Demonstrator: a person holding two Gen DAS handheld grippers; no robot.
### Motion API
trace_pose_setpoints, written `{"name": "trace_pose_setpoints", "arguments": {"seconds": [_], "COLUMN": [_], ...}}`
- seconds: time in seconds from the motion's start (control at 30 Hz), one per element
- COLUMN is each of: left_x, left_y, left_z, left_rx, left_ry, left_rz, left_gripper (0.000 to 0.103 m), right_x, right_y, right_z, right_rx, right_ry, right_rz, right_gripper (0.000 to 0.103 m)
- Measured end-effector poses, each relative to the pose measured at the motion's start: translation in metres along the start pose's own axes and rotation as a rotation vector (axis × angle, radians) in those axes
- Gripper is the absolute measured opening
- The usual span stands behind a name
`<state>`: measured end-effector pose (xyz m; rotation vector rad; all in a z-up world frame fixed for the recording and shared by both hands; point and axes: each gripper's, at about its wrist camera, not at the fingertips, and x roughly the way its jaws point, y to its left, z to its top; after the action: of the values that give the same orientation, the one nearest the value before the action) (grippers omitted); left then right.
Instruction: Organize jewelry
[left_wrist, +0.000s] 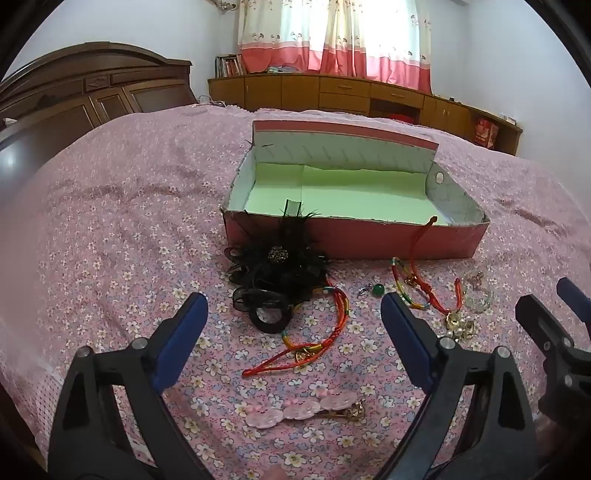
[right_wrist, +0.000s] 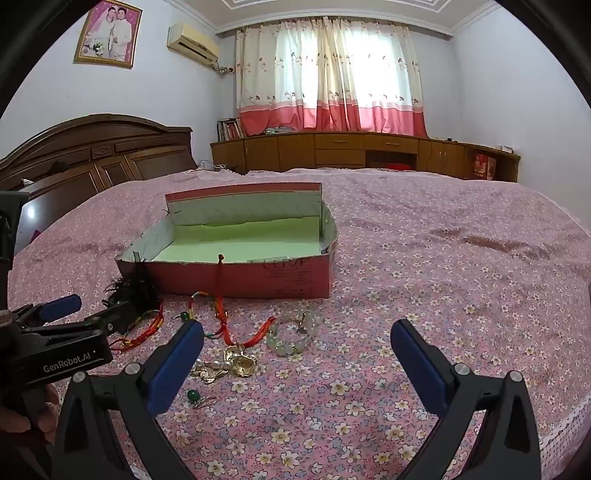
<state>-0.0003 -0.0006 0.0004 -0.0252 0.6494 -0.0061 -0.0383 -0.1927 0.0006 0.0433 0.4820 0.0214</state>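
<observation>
A big bed with a pink flowered cover (left_wrist: 110, 236) fills most of both views. In the middle of the bed sits an open pink cardboard box with a pale green inside (left_wrist: 351, 195), and its lid flap stands up at the back. Nothing lies on the green floor of the box. The left gripper (left_wrist: 293, 332) with blue pads is at the bottom of the left view, spread wide, holding nothing. The right gripper (right_wrist: 295, 354) with blue pads is at the bottom of the right view, also spread wide and holding nothing. All the jewelry lies on the bed in front of the box, between the box and the grippers. A fluffy black feather hair piece with a sparkly middle (left_wrist: 277, 266) leans against the front left of the box. A red string cord (left_wrist: 421, 243) hangs over the front wall of the box. A red and rainbow woven bracelet (left_wrist: 317, 339) lies in the lower middle of the left view. A bracelet of clear pale beads (right_wrist: 295, 332) lies in the middle of the right view. A pink hair clip with little smiling faces (left_wrist: 295, 408) lies near the bottom of the left view. A pile of gold and pearl pieces (right_wrist: 229, 363) sits just beside the right gripper's left finger. A tiny green bead charm (right_wrist: 192, 395) lies just below that pile.
</observation>
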Motion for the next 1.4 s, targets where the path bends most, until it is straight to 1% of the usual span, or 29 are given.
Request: {"name": "trace_pose_setpoints", "arguments": {"seconds": [0.03,0.3,0.4,0.57,1.4], "left_x": [0.0,-0.001,-0.003,-0.005,-0.011], "left_y": [0.001,-0.004,0.001,-0.001,-0.005], "left_z": [0.0,0.001,-0.004,0.0,0.002], "left_rx": [-0.008,0.019,0.01,-0.004,0.004], "left_ry": [0.002,-0.009,-0.01,-0.009,-0.04], "left_rz": [-0.005,-0.007,-0.007,-0.003,0.001], "left_gripper": [0.088,0.088,0.088,0.088,0.088], "right_x": [0.0,-0.002,-0.002,-0.002,-0.007], "right_y": [0.0,-0.001,-0.001,0.0,0.0], "right_z": [0.0,0.0,0.0,0.001,0.003], "right_rx": [0.0,0.002,0.002,0.001,0.0], "right_ry": [0.0,-0.003,-0.003,-0.004,-0.022], "right_rz": [0.0,0.001,0.001,0.001,-0.001], "right_gripper": [0.103,0.103,0.103,0.103,0.103]}}
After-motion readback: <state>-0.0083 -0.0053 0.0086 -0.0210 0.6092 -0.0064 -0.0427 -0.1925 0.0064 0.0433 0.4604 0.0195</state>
